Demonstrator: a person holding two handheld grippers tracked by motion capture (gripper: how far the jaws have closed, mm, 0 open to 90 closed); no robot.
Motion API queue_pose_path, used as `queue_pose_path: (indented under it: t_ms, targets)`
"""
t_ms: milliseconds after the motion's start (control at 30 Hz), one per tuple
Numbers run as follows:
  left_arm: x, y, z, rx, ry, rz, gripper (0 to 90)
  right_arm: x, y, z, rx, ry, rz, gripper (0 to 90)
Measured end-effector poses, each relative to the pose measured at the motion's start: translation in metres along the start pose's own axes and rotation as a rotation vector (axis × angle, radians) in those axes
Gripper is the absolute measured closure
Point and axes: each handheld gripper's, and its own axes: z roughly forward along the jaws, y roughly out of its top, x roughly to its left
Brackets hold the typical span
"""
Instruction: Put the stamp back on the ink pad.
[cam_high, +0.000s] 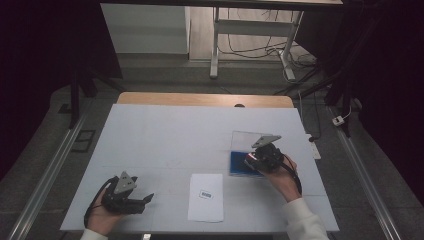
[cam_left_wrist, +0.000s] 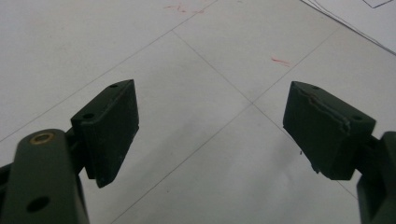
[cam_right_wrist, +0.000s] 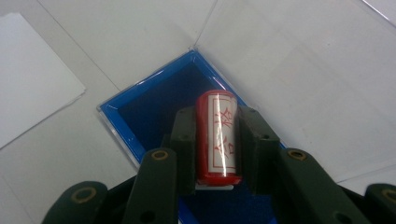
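My right gripper (cam_right_wrist: 217, 133) is shut on a red cylindrical stamp (cam_right_wrist: 218, 135) with a white label and red characters. It hangs over an open blue ink pad case (cam_right_wrist: 140, 107) whose clear lid (cam_right_wrist: 299, 60) lies folded back. In the high view the right gripper (cam_high: 260, 157) sits over the blue case (cam_high: 240, 164) at the right of the table. My left gripper (cam_high: 145, 199) rests low at the front left, jaws wide apart with nothing between the fingers (cam_left_wrist: 112, 130).
A white sheet of paper (cam_high: 206, 197) with a small printed box lies at the front middle of the white table cover (cam_high: 165, 135). The wooden table edge (cam_high: 200, 99) runs along the back. Desk legs and cables stand on the floor beyond.
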Motion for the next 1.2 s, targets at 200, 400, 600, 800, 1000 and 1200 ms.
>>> queue_pose_path:
  t_ms: [200, 400, 600, 800, 1000, 1200]
  targets:
    - [-0.001, 0.000, 0.000, 0.002, -0.002, 0.002, 18.4, 0.001, -0.002, 0.000, -0.031, -0.002, 0.031, 40.6]
    - [0.000, -0.001, -0.001, -0.007, -0.003, -0.012, 18.4, 0.005, -0.013, -0.020, -0.173, 0.003, 0.084, 33.5]
    - [0.000, -0.001, -0.002, -0.012, -0.014, -0.013, 18.3, 0.008, -0.042, -0.043, -0.227, 0.009, 0.099, 33.7]
    - [0.001, -0.001, -0.002, -0.020, -0.024, -0.020, 18.2, 0.009, -0.084, -0.057, -0.240, -0.005, 0.123, 33.9]
    - [0.001, -0.001, -0.003, -0.026, -0.023, -0.028, 18.1, 0.007, -0.111, -0.063, -0.238, 0.008, 0.126, 34.6]
    - [0.001, 0.000, -0.003, -0.030, -0.022, -0.032, 18.0, 0.007, -0.116, -0.062, -0.236, 0.026, 0.098, 35.4]
